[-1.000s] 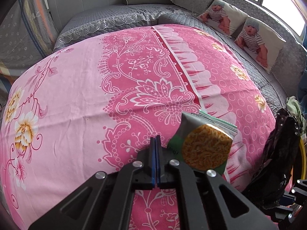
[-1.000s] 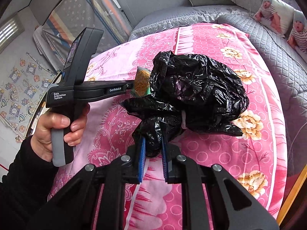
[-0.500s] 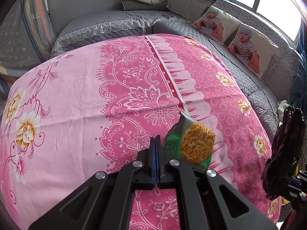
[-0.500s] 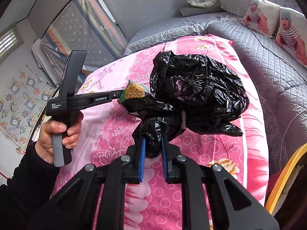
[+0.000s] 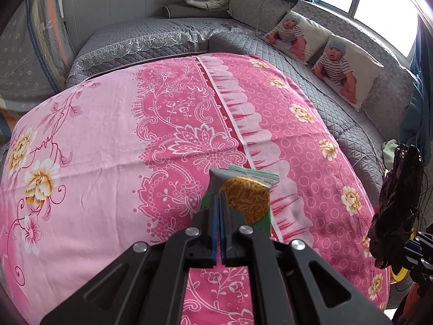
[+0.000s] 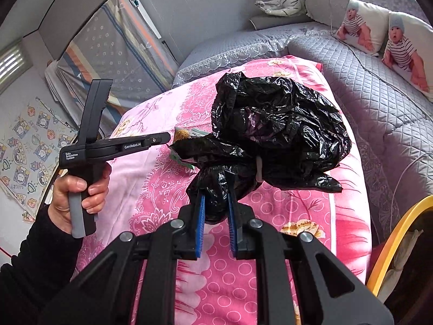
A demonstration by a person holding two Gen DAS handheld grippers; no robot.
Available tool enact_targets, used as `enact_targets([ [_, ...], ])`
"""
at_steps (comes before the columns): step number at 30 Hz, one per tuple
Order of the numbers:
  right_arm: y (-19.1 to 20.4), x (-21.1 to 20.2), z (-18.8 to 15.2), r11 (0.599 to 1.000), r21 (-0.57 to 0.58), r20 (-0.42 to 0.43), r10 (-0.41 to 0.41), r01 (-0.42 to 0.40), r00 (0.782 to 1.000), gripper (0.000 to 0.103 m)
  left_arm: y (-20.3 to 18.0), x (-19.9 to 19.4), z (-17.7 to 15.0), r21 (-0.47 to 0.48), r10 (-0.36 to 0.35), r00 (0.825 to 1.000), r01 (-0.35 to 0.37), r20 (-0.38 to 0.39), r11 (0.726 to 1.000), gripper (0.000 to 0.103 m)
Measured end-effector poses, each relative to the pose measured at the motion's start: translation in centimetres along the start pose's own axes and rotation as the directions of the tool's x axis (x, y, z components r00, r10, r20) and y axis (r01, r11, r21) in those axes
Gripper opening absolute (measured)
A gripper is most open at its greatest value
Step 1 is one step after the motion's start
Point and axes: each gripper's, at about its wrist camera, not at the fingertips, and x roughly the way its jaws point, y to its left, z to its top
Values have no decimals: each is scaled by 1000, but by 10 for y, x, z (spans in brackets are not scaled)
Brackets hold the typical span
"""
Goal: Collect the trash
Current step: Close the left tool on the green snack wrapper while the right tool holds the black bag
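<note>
My left gripper (image 5: 218,197) is shut on a green noodle wrapper (image 5: 247,199) with a round orange noodle picture, held above the pink bedspread. In the right wrist view that wrapper (image 6: 184,135) sits at the tip of the left gripper (image 6: 165,138), right against the left side of the black trash bag (image 6: 276,132). My right gripper (image 6: 215,203) is shut on the bunched neck of that bag and holds it up over the bed. The bag also shows at the right edge of the left wrist view (image 5: 397,203).
A pink floral bedspread (image 5: 121,135) covers the near bed, with grey quilted bedding (image 5: 324,81) behind and to the right. Two baby-print pillows (image 5: 343,67) lean by the window. A toy tiger (image 6: 281,0) lies at the back. A yellow rim (image 6: 392,241) is at lower right.
Both grippers have risen and pulled back from the bed. The wrapper in my left gripper has moved closer to the bag's left side. Both grips are unchanged.
</note>
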Motion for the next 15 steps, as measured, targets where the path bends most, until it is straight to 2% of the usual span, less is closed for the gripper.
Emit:
enact_targets([
  [1,0,-1,0,1000,0,0,2,-2,1000,14,-3,1,0,6,7,1000,-7,-6,1000,12],
  [2,0,-1,1,1000,-1,1,4,-4,1000,14,-6,1,-1,19,26,1000,-26,1,999,30],
  [4,0,-2,1,1000,-1,5,6,-6,1000,14,-13,-1,-2,49,64,998,-65,26,997,52],
  [10,-4,-4,0,1000,6,9,11,-12,1000,14,-19,18,3,46,127,992,-127,-7,991,54],
  [15,-6,-4,-2,1000,9,8,14,-14,1000,14,-32,36,6,66,151,988,-150,-20,987,58],
])
